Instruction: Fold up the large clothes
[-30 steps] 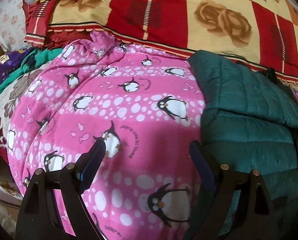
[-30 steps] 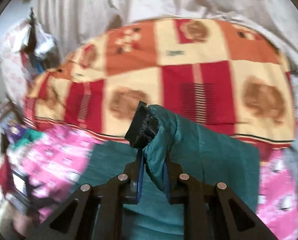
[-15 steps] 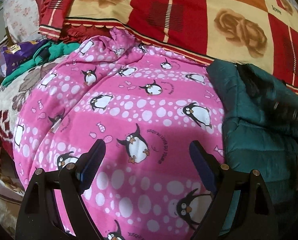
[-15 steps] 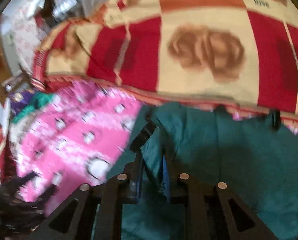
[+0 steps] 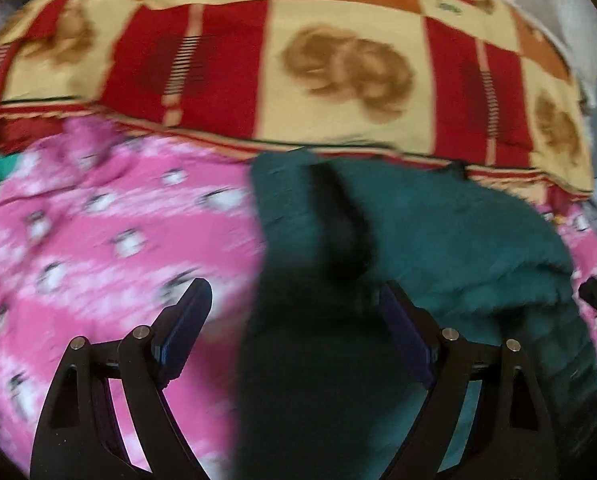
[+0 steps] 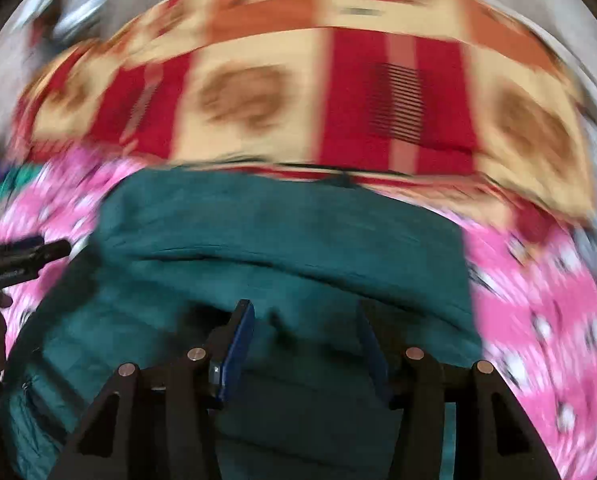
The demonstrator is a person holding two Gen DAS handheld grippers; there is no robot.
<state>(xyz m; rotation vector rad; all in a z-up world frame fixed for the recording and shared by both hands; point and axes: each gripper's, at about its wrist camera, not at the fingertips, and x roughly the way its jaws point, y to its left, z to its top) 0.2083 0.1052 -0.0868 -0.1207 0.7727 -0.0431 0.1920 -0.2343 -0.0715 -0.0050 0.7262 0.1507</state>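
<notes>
While both views smear with motion, I read my left gripper (image 5: 288,308) gaping wide and my right gripper (image 6: 304,326) parted too — neither grips the teal jacket (image 6: 282,240), which lies folded on the pink blanket (image 5: 98,232).

Right tool (image 6: 304,330) gapes over the teal jacket (image 6: 282,236).

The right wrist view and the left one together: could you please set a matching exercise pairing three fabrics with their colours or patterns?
Things:
1. jacket
2. fleece blanket
3. bedspread

Descriptions:
A. red and cream checks with brown roses
B. plain dark teal
C. pink with white dots and penguins

Pairs: 1-B, 2-C, 3-A
</notes>
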